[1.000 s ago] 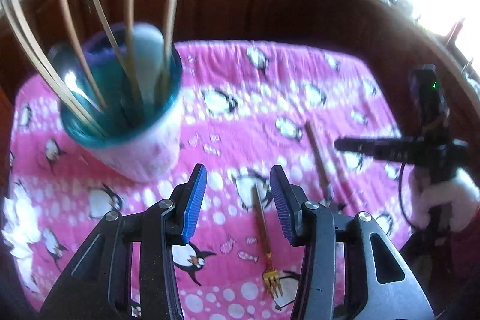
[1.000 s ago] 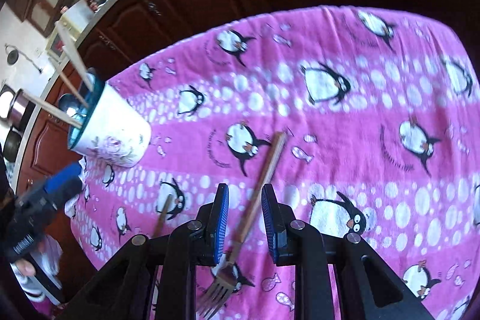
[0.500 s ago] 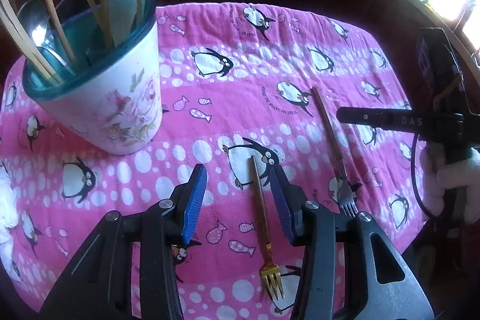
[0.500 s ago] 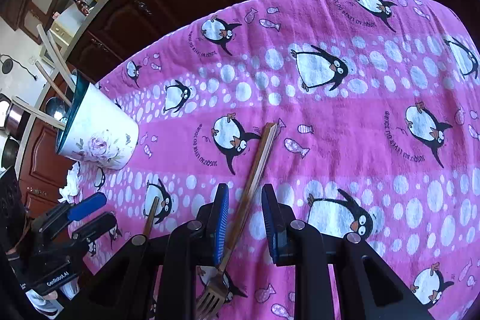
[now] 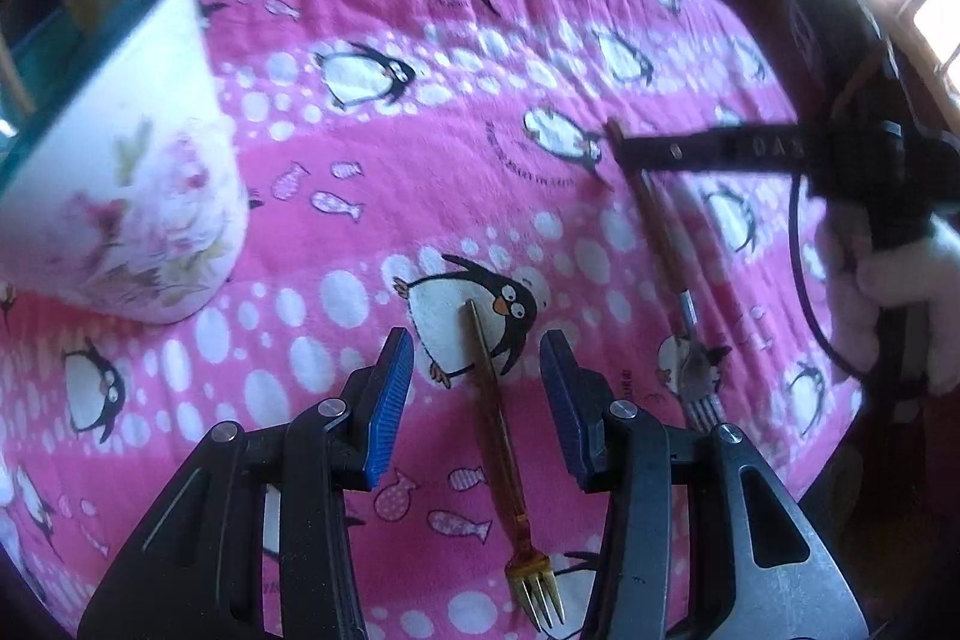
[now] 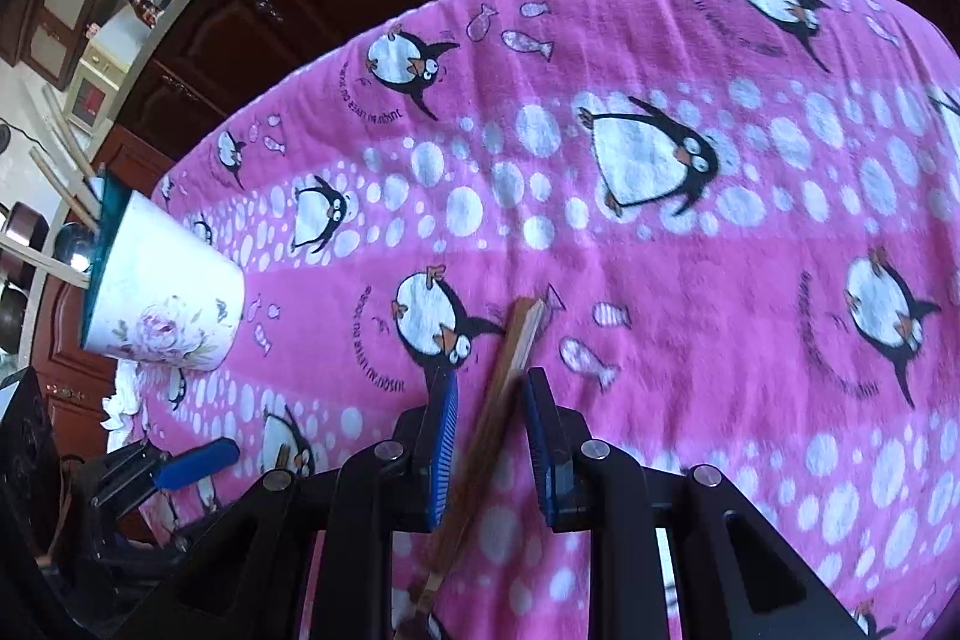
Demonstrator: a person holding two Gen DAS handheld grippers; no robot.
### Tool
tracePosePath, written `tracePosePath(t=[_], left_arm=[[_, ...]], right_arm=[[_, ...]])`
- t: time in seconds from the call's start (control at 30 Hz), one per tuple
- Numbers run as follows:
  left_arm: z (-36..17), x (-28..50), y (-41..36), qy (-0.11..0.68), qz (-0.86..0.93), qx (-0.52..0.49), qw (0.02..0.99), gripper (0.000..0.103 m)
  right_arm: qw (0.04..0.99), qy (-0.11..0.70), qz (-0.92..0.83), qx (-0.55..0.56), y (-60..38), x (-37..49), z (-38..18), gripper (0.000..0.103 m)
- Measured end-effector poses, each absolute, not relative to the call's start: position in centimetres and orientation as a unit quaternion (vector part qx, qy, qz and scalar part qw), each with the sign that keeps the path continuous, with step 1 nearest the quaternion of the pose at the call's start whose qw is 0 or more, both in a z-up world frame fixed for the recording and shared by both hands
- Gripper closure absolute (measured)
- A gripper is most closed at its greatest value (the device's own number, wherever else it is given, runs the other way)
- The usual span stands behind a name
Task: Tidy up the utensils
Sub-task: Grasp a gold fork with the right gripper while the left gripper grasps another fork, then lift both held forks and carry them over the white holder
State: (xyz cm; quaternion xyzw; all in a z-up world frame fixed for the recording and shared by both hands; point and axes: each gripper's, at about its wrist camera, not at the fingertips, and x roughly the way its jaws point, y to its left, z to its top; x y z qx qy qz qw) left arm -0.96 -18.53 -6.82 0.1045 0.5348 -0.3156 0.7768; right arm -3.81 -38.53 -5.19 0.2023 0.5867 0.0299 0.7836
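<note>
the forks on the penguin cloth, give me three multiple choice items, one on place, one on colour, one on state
1. Where does the gold fork lie?
A. inside the cup
B. on the cloth, between the left gripper's fingers
C. on the floor

2. What colour is the cup's inner rim?
A. teal
B. red
C. yellow

3. How does the right gripper stand to the wooden-handled fork?
A. far from it
B. lifting it high
C. fingers on either side of its handle

Answers:
1 B, it lies flat on the cloth between the left gripper's open fingers.
2 A, the rim shows teal.
3 C, the handle runs through the gap with the fork on the cloth.
</note>
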Motion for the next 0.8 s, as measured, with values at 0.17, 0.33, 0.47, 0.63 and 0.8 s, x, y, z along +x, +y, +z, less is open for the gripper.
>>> tracePosePath(t=[0.17, 0.33, 0.47, 0.63, 0.8], left_arm=[[-7.9, -1.1, -19.8, 0.541, -0.316, 0.132, 0.768, 0.081], [-8.1, -0.1, -19.7, 0.546, -0.307, 0.108, 0.772, 0.096], [-6.5, -0.1, -18.1, 0.528, -0.306, 0.086, 0.788, 0.097], [-3.2, -1.1, -15.5, 0.495, -0.313, 0.050, 0.809, 0.098], [-0.1, -2.8, -13.7, 0.455, -0.320, 0.032, 0.830, 0.098]], right_arm=[[0.781, 0.594, 0.030, 0.193, -38.3, -2.5, -6.0, 0.082], [0.792, 0.586, 0.031, 0.170, -37.6, -2.1, -5.9, 0.090], [0.806, 0.563, 0.045, 0.177, -37.3, -3.0, -4.3, 0.091], [0.829, 0.526, 0.073, 0.177, -36.7, -4.7, -0.5, 0.093], [0.849, 0.491, 0.098, 0.170, -35.8, -7.2, 3.2, 0.094]])
